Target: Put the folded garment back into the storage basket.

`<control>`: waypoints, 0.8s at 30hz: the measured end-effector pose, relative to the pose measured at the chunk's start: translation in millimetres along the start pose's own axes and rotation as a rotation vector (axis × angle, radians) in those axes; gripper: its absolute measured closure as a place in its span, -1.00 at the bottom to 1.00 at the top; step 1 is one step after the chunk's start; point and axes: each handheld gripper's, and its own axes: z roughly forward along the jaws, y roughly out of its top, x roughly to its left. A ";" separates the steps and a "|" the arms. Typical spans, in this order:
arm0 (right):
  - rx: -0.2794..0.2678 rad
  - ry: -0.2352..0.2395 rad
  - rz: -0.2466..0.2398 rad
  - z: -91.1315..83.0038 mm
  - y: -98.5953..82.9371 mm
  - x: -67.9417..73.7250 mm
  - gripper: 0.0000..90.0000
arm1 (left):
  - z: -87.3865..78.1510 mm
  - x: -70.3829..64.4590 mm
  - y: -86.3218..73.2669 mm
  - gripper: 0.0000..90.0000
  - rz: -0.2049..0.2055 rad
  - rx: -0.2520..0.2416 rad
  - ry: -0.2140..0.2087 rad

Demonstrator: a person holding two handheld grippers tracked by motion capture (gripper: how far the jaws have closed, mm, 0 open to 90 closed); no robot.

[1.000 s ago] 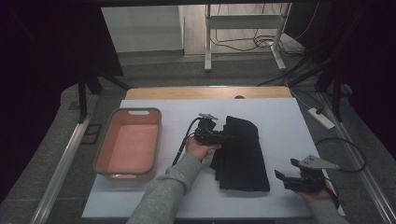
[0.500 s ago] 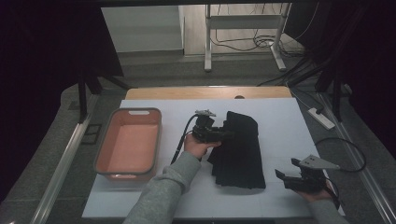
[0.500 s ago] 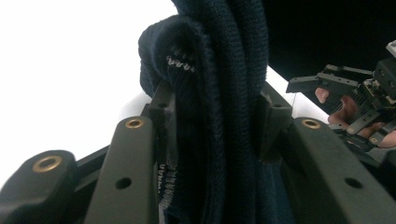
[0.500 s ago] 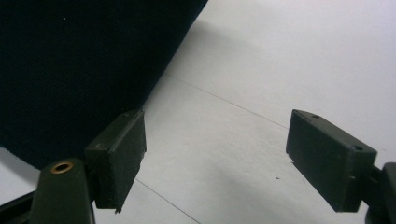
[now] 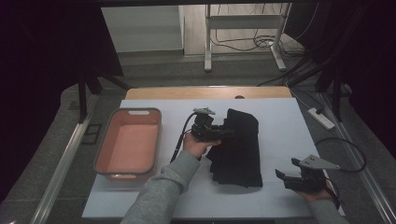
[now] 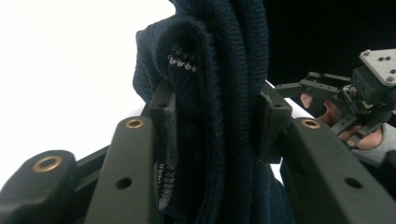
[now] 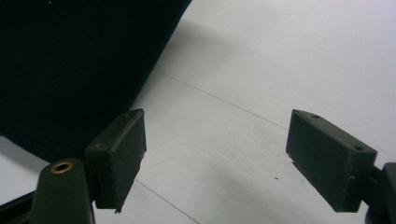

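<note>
Between the fingers of your left gripper (image 6: pixel 212 126) sits a thick bunch of the dark knitted garment (image 6: pixel 219 70). The two pads press it from both sides, so the jaws are closed as far as the cloth allows, with several folded layers between them. The risk I judge here: the bunch is thick and soft, and only its edge is pinched. If you lift or pull quickly, the inner layers may slide out and the fold may open. A slow pull, low over the table, looks safer.

Beyond these fingers, further from you, the same view shows your right hand with its gripper, apart from the cloth.

In the high view the left gripper (image 5: pixel 211 132) holds the garment (image 5: pixel 237 149) at its left edge, and the rest of the cloth lies flat on the white table (image 5: pixel 285 121) to the right of the fingers. The orange tray (image 5: pixel 128 145) stands well apart, on the other side of your left hand.

The fingers of your right gripper (image 7: pixel 215 158) are spread wide and hold nothing. Only bare table is between them. The dark cloth is just past the left finger (image 7: pixel 119 149); I cannot tell if it touches. If this gripper closes there, it could catch the hem by accident.
</note>
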 end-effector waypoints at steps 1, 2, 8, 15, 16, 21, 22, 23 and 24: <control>-0.001 0.000 0.000 -0.1 0.0 0.0 -0.53 | -0.9 -1.2 0.8 0.31 0.001 -0.002 0.000; -0.001 0.000 0.000 -0.2 0.1 0.0 -0.53 | -1.9 -2.1 1.7 0.31 0.005 -0.004 -0.001; -0.002 -0.003 0.003 -0.5 0.3 -0.2 -0.53 | -6.1 -7.2 7.0 0.31 0.013 -0.008 -0.003; -0.002 -0.004 0.004 -0.7 0.3 -0.2 -0.53 | -11.1 -10.1 9.5 0.31 0.016 -0.022 -0.012; -0.002 -0.004 0.004 -0.7 0.3 -0.2 -0.53 | -12.1 -10.3 10.0 0.31 0.015 -0.024 -0.013; -0.003 -0.004 0.005 -0.6 0.4 -0.1 -0.53 | -15.2 -12.1 11.9 0.31 0.011 -0.034 -0.015; -0.003 -0.004 0.005 -0.6 0.4 -0.1 -0.53 | -15.5 -12.5 12.2 0.31 0.014 -0.035 -0.016; -0.003 -0.004 0.004 -0.7 0.4 -0.1 -0.53 | -15.9 -13.0 12.5 0.32 0.016 -0.035 -0.016; -0.003 -0.004 0.005 -0.9 0.4 -0.1 -0.53 | -16.3 -13.5 12.7 0.32 0.016 -0.037 -0.017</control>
